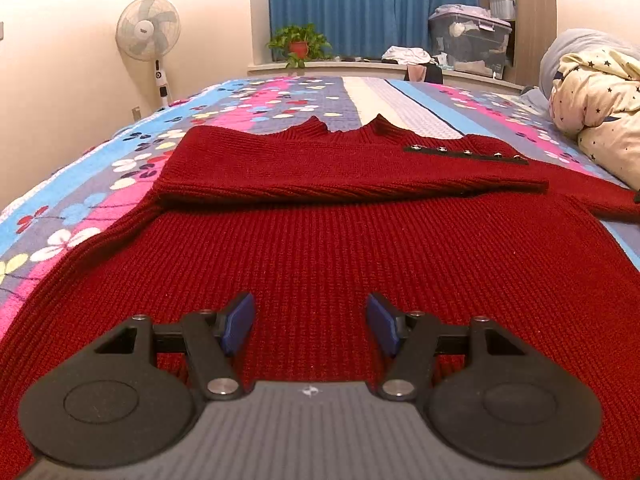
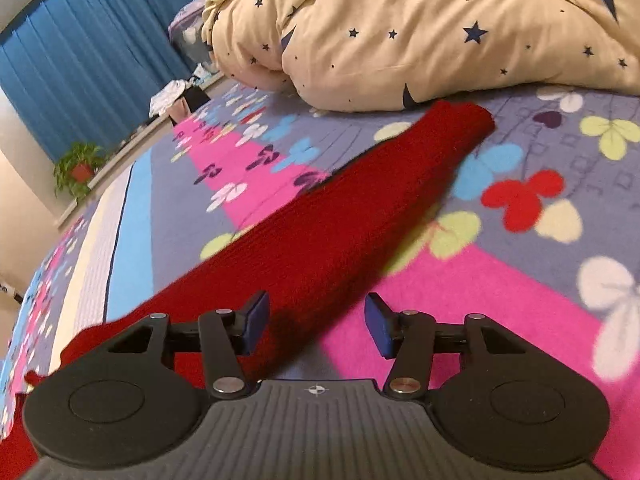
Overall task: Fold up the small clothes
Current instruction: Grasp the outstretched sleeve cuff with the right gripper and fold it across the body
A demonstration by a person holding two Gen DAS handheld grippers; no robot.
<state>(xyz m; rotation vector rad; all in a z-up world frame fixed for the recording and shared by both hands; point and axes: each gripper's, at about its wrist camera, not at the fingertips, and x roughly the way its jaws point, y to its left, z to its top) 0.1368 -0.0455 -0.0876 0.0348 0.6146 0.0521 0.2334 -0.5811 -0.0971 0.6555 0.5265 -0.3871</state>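
A dark red knit sweater [image 1: 320, 232] lies flat on the flowered bedspread [image 1: 100, 200], collar at the far end. One sleeve [image 1: 360, 188] is folded across its chest. My left gripper [image 1: 311, 326] is open and empty, low over the sweater's lower body. In the right wrist view the other sleeve [image 2: 360, 208] stretches out over the bedspread [image 2: 480, 280] toward a star quilt. My right gripper [image 2: 316, 326] is open and empty above that sleeve near its shoulder end.
A bunched cream quilt with stars [image 2: 400, 32] lies on the bed just past the sleeve's cuff and shows at the right in the left wrist view [image 1: 600, 100]. A standing fan [image 1: 148, 36], a potted plant [image 1: 298, 42] and storage boxes [image 1: 468, 40] stand beyond the bed.
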